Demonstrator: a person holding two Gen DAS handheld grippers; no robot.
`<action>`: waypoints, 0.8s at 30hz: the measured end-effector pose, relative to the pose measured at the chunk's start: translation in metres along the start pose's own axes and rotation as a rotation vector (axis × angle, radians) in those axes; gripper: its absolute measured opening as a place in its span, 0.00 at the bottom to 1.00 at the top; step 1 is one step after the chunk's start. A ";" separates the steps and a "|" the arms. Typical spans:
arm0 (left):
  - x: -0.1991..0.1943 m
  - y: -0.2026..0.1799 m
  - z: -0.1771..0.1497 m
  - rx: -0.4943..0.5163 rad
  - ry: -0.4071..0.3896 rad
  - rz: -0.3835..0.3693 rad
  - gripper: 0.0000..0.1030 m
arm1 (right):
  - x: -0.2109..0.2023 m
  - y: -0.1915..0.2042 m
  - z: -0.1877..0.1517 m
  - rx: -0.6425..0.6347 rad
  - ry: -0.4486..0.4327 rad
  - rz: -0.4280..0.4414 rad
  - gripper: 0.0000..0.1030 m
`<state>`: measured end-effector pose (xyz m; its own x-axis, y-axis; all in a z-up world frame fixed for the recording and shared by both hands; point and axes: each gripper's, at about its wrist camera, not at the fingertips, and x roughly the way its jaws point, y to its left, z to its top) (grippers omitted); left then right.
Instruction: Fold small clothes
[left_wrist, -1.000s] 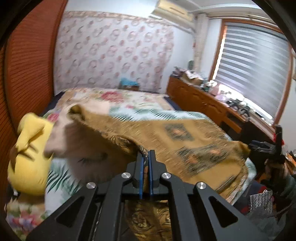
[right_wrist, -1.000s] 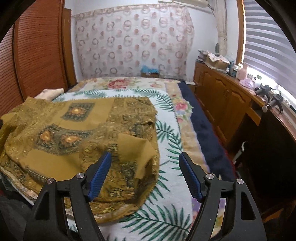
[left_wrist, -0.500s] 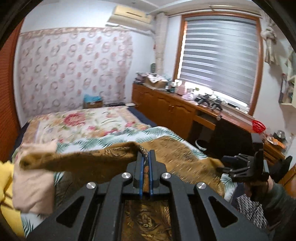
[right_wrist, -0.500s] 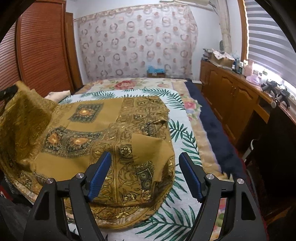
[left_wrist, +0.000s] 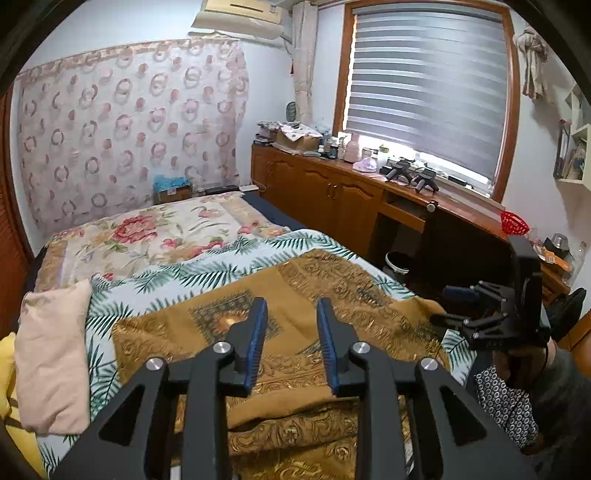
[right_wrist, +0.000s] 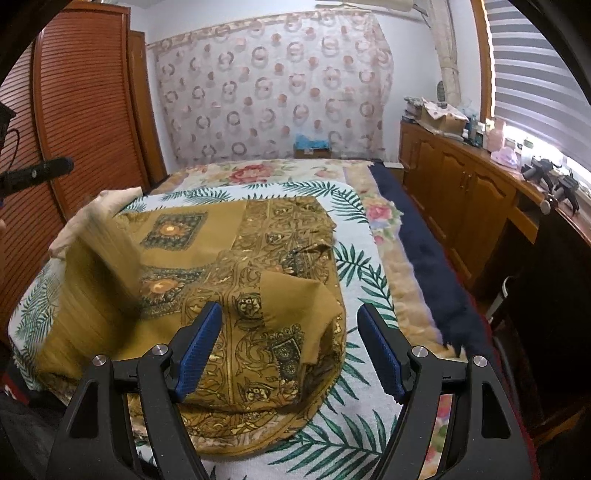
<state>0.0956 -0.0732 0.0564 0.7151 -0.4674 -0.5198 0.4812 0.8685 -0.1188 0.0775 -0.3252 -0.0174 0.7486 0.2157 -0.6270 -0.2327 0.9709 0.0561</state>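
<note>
Garment (left_wrist: 295, 280) lies below opening left gripper (left_wrist: 289, 345).

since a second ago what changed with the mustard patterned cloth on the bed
The left gripper carried an edge of the mustard patterned cloth across; its jaws have just been opening, and the fold, now released, drops blurred. The right gripper stayed open, hovering over the near corner.

Left gripper (left_wrist: 290, 341), jaws just opened and empty, above the folded mustard patterned garment (left_wrist: 295, 280) on the palm-print blanket (left_wrist: 207, 266).
</note>
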 end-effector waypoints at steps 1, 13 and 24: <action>-0.002 0.004 -0.003 -0.011 0.003 0.008 0.27 | 0.001 0.002 0.002 -0.004 -0.001 0.004 0.75; -0.018 0.061 -0.060 -0.137 0.064 0.140 0.28 | 0.029 0.070 0.026 -0.146 0.008 0.117 0.75; -0.028 0.093 -0.093 -0.220 0.089 0.199 0.28 | 0.063 0.149 0.024 -0.267 0.072 0.275 0.75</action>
<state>0.0736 0.0355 -0.0188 0.7324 -0.2763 -0.6223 0.2075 0.9611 -0.1826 0.1050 -0.1641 -0.0300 0.5924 0.4471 -0.6702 -0.5790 0.8147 0.0317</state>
